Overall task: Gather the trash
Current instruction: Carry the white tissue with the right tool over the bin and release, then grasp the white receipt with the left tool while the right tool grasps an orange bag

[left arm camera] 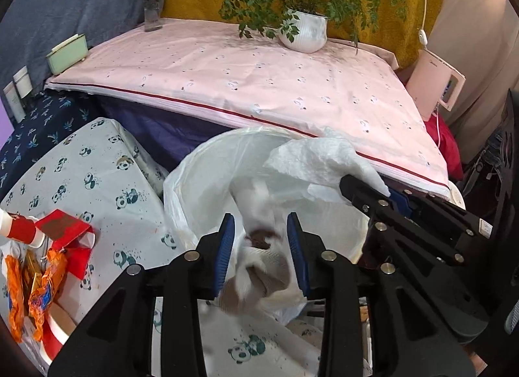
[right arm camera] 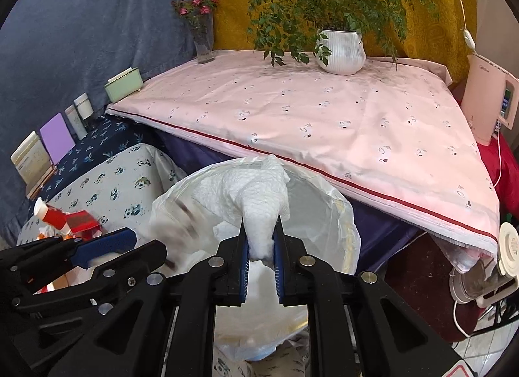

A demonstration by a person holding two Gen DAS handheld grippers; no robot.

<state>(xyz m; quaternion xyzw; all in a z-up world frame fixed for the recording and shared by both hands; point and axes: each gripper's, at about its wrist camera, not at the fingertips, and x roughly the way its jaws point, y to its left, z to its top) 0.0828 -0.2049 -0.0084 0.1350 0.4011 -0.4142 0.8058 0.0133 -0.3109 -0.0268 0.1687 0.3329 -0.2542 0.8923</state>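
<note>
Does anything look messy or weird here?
Yes. Torn orange wrappers and a crushed red packet litter the panda cloth, not yet in the bin bag.

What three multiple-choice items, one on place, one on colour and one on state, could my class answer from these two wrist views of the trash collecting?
1. Where is the white paper towel?
A. On the pink tablecloth
B. Above the bag-lined bin
C. Beside the glass vase

2. What colour is the plant pot?
A. White
B. Red
C. Green

3. How is the right gripper?
A. Wide open
B. Out of view
C. Shut on the paper towel

Answers: 1 B, it hangs over the bin mouth. 2 A, the ribbed pot is white. 3 C, its blue pads pinch the towel; the left gripper stands open.
</note>
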